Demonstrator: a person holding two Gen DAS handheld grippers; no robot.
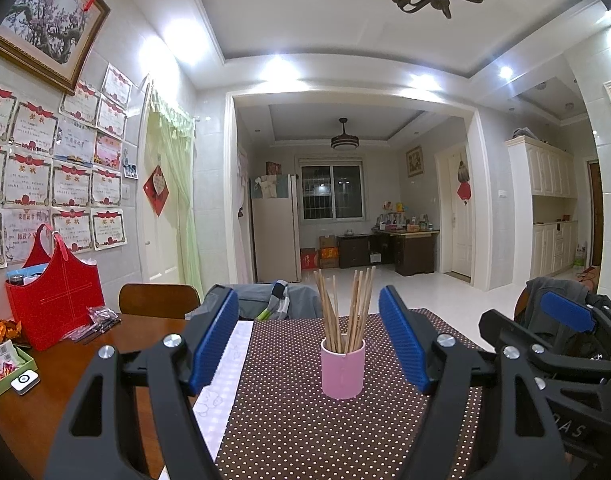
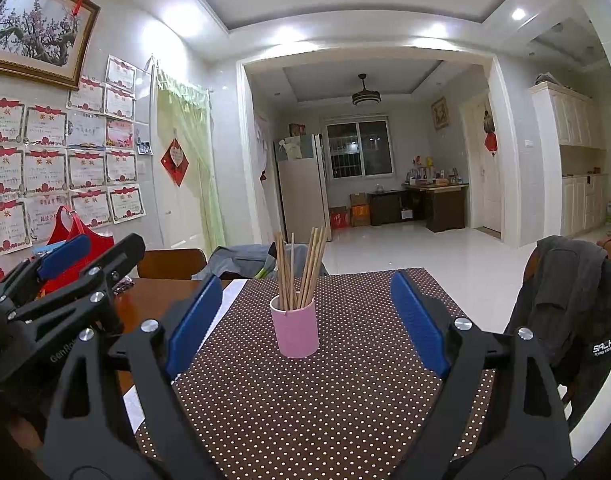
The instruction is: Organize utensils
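Observation:
A pink cup (image 1: 342, 369) (image 2: 295, 330) stands upright on the brown dotted cloth (image 1: 305, 432) (image 2: 325, 400), with several wooden chopsticks (image 1: 345, 308) (image 2: 299, 270) standing in it. My left gripper (image 1: 309, 336) is level and open, its blue pads (image 1: 215, 336) wide apart with the cup beyond and between them, untouched. My right gripper (image 2: 303, 320) is likewise open, framing the same cup without contact. Each gripper also shows at the edge of the other's view: the right gripper (image 1: 565, 332) and the left gripper (image 2: 65, 264).
A red bag (image 1: 53, 296) stands at the left on the wooden table (image 1: 105, 352). A green tray (image 1: 5, 368) with small items and a white device (image 1: 24, 381) lie near the table's left edge. Chairs (image 1: 157, 300) stand behind; a dark jacket (image 2: 565, 300) hangs at the right.

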